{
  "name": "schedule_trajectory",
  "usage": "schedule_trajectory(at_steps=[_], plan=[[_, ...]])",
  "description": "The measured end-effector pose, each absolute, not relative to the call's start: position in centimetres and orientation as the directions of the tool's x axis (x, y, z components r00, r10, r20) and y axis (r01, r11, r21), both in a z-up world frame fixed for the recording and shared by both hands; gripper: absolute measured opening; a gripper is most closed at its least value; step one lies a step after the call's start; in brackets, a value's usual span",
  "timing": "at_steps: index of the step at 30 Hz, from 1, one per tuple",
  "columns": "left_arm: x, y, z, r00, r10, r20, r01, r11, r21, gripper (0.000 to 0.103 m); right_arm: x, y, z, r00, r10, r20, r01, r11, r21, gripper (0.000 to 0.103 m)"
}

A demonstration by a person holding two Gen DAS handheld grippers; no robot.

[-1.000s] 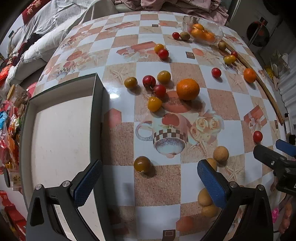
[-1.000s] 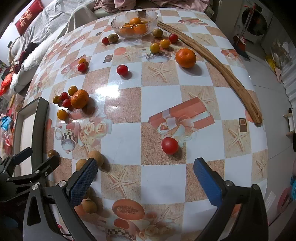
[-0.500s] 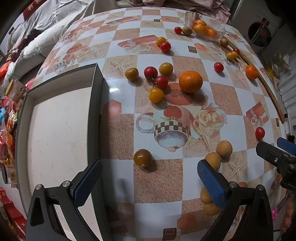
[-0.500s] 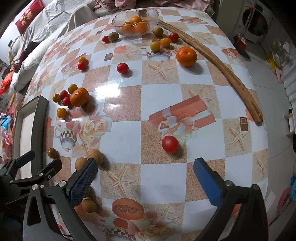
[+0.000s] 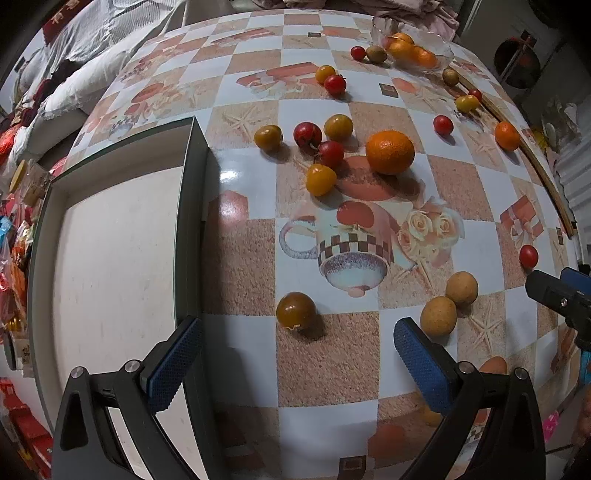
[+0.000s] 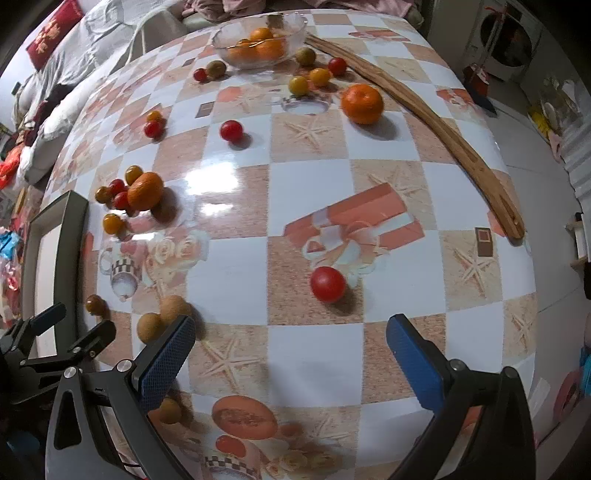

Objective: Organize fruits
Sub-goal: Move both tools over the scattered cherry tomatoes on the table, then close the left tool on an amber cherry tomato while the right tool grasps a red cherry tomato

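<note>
My left gripper [image 5: 295,343] is open and empty, low over the table. A dark brown-yellow tomato [image 5: 296,309] lies just ahead between its fingers. Two tan round fruits [image 5: 439,315] lie by the right finger. An orange [image 5: 390,151] sits farther off among several red and yellow tomatoes [image 5: 320,179]. My right gripper [image 6: 291,339] is open and empty. A red tomato [image 6: 328,284] lies just ahead of it. A second orange [image 6: 361,103] lies farther back. The left gripper shows at the lower left of the right wrist view [image 6: 70,328].
An empty dark-rimmed tray [image 5: 192,206] lies on the table's left side. A glass bowl [image 6: 295,27] holding oranges stands at the far edge. A long wooden stick [image 6: 436,122] runs along the right side. Bedding lies beyond the table.
My left gripper has moved forward and down toward the dark tomato. My right gripper has moved forward toward the red tomato. Both stay open.
</note>
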State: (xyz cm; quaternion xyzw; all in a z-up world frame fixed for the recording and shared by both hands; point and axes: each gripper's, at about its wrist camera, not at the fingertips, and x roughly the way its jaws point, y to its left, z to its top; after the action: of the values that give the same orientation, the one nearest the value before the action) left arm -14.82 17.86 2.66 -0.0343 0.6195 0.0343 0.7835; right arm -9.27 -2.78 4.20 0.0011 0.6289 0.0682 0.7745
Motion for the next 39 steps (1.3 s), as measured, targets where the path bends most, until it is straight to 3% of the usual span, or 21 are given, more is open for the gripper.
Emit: schedule_trajectory(at_steps=[14, 16, 17, 20, 21, 23, 25, 27, 28, 30, 33, 39], plan=[[-13.0, 18.0, 1.9, 0.256, 0.056, -0.965, -0.066, 0.997, 0.040, 0.103, -8.1, -4.8, 2.6, 0.211, 0.075, -0.975, -0.052, 0.996, 0.066, 0.103], [-12.9, 17.6, 1.7, 0.252, 0.064, -0.966, -0.050, 0.997, 0.053, 0.083, -7.8, -4.9, 2.4, 0.218, 0.068, -0.974, -0.053, 0.997, 0.057, 0.102], [-12.8, 17.4, 1.4, 0.240, 0.066, -0.968, -0.043, 0.997, 0.057, 0.080, -7.6, -4.9, 2.3, 0.222, 0.065, -0.973, -0.053, 0.997, 0.055, 0.101], [-12.9, 17.2, 1.1, 0.233, 0.071, -0.970, -0.056, 0.997, 0.060, 0.079, -7.2, -4.9, 2.0, 0.220, 0.063, -0.973, -0.056, 0.997, 0.052, 0.087], [-12.9, 17.3, 1.1, 0.234, 0.068, -0.970, -0.058, 0.997, 0.056, 0.075, -7.1, -4.8, 1.8, 0.213, 0.068, -0.975, -0.060, 0.997, 0.056, 0.079], [-13.0, 17.2, 1.2, 0.238, 0.047, -0.970, -0.053, 0.998, 0.035, 0.065, -7.0, -4.5, 1.5, 0.205, 0.064, -0.977, -0.074, 0.996, 0.050, 0.075], [-13.3, 16.5, 1.4, 0.240, 0.034, -0.970, -0.041, 0.999, 0.025, 0.050, -7.1, -3.9, 1.6, 0.215, 0.043, -0.976, -0.104, 0.994, 0.021, 0.063], [-13.4, 16.2, 1.6, 0.241, 0.022, -0.970, -0.040, 0.999, 0.013, 0.037, -7.3, -3.4, 1.7, 0.225, 0.021, -0.974, -0.130, 0.992, -0.009, 0.029], [-13.4, 16.1, 1.7, 0.245, 0.042, -0.969, -0.041, 0.999, 0.033, 0.028, -7.4, -3.3, 1.8, 0.228, 0.022, -0.973, -0.136, 0.991, -0.010, 0.023], [-13.5, 16.4, 1.9, 0.246, 0.040, -0.969, -0.046, 0.998, 0.030, 0.022, -7.4, -3.3, 1.9, 0.220, 0.034, -0.975, -0.133, 0.991, 0.005, 0.024], [-13.4, 17.9, 2.3, 0.237, -0.029, -0.971, -0.078, 0.996, -0.049, 0.022, -7.5, -3.7, 2.1, 0.210, 0.076, -0.975, -0.113, 0.992, 0.053, 0.024], [-14.0, 19.2, 3.8, 0.250, -0.054, -0.967, -0.083, 0.994, -0.077, 0.022, -7.7, -2.7, 3.6, 0.211, 0.137, -0.968, -0.124, 0.986, 0.112, 0.024]])
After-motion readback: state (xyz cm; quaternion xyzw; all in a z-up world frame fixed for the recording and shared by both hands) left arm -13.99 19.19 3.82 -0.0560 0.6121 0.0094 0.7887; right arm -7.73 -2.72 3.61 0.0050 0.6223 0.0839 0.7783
